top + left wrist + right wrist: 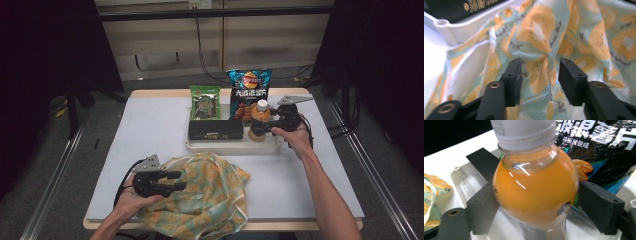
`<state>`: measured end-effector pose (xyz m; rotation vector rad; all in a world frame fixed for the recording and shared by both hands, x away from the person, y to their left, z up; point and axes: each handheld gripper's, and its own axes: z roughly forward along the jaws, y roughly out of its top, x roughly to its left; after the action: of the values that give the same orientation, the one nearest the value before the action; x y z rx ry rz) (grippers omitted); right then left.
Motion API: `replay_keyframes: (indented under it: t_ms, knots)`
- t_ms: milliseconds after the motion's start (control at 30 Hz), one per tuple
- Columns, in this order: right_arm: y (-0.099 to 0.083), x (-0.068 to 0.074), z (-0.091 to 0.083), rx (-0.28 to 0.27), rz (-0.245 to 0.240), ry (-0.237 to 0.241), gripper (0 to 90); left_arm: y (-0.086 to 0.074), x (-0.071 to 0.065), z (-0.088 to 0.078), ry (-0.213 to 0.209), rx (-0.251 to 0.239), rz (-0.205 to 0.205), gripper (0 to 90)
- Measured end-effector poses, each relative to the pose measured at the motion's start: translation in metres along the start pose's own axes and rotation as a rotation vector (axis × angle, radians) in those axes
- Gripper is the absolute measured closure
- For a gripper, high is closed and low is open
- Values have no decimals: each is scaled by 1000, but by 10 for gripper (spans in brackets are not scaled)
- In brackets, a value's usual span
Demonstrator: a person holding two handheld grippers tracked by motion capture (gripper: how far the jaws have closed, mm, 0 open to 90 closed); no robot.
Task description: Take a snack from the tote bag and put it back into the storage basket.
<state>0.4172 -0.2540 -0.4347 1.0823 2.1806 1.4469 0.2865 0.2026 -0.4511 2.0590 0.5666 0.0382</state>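
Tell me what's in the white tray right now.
The white tray holds a black box, a green snack packet, a chip bag and an orange juice bottle. The tray floor beneath them is covered.

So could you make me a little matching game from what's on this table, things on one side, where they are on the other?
Things:
1. juice bottle
2. patterned cloth
3. black box
4. green packet

Places:
A. crumpled on the table's near edge, at the left gripper
B. lying along the front of the white tray
C. between the right gripper's jaws
D. standing left of the chip bag

Pairs: 1-C, 2-A, 3-B, 4-D
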Motion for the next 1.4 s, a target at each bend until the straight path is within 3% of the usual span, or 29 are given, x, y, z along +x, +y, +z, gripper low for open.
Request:
replay_keyframes:
  t_ms: [267, 433, 533, 633, 800, 900, 1100, 1400]
  knots:
    - [-2, 9, -20, -47, 28, -43, 112, 4, 1, -6, 44, -59, -34, 336]
    - [-4, 17, -31, -68, 34, -84, 98, 11, 0, -11, 53, -106, -32, 243]
    - [-5, 21, -38, -70, 39, -101, 89, 12, 2, -11, 72, -105, -33, 206]
    - [-6, 27, -41, -62, 37, -104, 87, 13, 4, -12, 88, -117, -41, 162]
    - [-9, 36, -47, -74, 58, -58, 42, 14, 3, -17, 125, -142, -48, 106]
    - [-12, 45, -54, -76, 54, -61, 29, 14, 3, -21, 150, -153, -58, 95]
    - [-18, 59, -72, -92, 67, -127, 47, 13, 2, -24, 185, -166, -61, 88]
    - [-35, 88, -95, -88, 57, -183, 76, 12, -3, -30, 213, -187, -75, 88]
